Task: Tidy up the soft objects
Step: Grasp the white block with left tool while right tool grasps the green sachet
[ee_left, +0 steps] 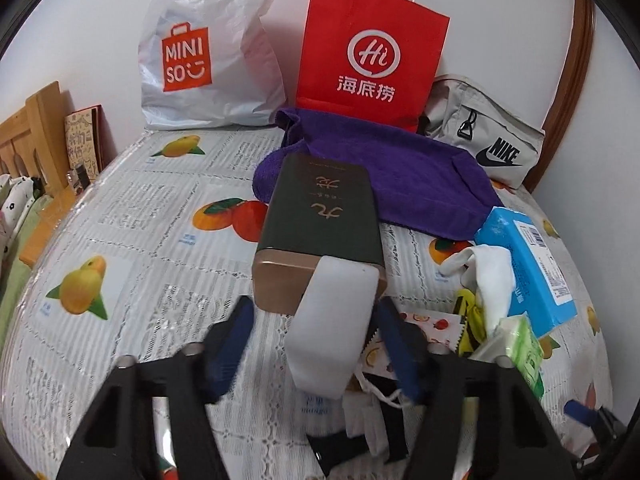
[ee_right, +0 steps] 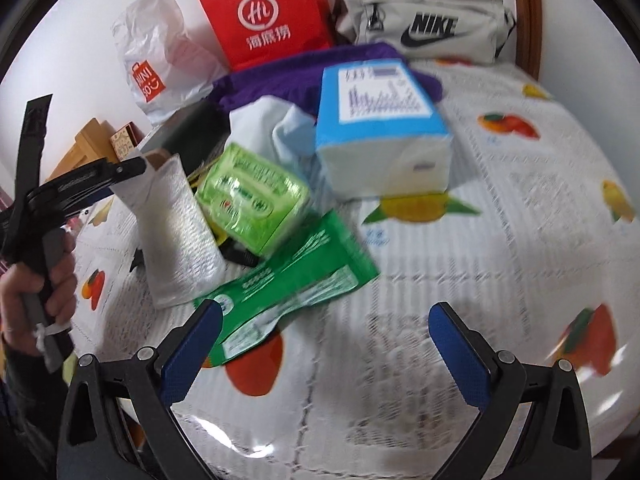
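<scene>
Fruit-print cloth (ee_left: 120, 220) under clear plastic covers the table by a white wall. At its middle stands your target, a white sponge (ee_left: 336, 320), upright and leaning on the end of a dark tin (ee_left: 320, 208).

Your left tongs (ee_left: 314, 306) are half open around the sponge. One pad sits at or against its right side, and a gap shows on the other, so there is no squeeze yet. The sponge looks light and springy and will likely dent under pressure, so grip its flat sides near mid-height and press gently.

Your right tongs (ee_right: 326, 310) hang wide and empty, one finger just over a flat green packet (ee_right: 288, 280). Beside that packet lie a green tissue pack (ee_right: 252, 200) and a blue tissue pack (ee_right: 380, 128). A purple towel (ee_left: 400, 168) lies behind the tin. A red bag (ee_left: 372, 52), a white bag (ee_left: 208, 60) and a grey pouch (ee_left: 480, 136) line the wall.
</scene>
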Demonstrator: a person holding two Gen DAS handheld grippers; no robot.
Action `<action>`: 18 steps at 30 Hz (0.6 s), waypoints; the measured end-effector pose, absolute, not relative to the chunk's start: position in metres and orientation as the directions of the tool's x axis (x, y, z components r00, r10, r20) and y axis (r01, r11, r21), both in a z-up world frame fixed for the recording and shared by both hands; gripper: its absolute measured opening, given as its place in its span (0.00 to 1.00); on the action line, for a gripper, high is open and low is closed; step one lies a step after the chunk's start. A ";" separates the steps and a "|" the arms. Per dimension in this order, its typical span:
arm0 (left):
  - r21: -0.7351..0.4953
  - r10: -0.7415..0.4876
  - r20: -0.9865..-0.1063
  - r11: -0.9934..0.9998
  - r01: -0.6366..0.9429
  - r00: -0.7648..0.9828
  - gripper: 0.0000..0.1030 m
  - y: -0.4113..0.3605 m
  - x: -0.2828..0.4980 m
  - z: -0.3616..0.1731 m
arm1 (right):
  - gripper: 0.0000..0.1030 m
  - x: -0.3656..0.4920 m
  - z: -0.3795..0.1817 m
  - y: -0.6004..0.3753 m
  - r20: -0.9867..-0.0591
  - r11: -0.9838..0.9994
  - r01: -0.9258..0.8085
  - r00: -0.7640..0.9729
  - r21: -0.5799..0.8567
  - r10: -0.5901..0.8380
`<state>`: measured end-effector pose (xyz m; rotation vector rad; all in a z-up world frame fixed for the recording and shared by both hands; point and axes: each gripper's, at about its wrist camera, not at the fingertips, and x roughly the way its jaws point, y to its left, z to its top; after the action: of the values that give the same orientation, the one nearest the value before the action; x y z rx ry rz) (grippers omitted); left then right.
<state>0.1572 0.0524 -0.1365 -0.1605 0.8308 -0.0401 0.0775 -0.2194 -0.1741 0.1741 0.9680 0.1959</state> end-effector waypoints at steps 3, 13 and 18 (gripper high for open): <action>-0.180 -0.139 -0.731 0.984 0.008 0.668 0.32 0.053 0.159 -0.140 | 0.95 0.081 -0.180 -0.214 -0.806 0.962 -0.060 0.533 0.267 0.257; -0.215 -0.186 -0.708 0.976 0.043 0.682 0.31 0.061 0.147 -0.139 | 0.84 0.101 -0.182 -0.202 -0.828 0.956 0.059 0.517 0.288 0.218; -0.246 -0.215 -0.699 0.968 0.053 0.682 0.31 0.068 0.148 -0.143 | 0.84 0.108 -0.181 -0.194 -0.841 0.964 0.097 0.515 0.249 0.165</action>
<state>0.1477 0.0680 -0.1428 -0.2131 0.8084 -0.1512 0.1084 -0.1940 -0.1807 0.2793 1.0329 0.0419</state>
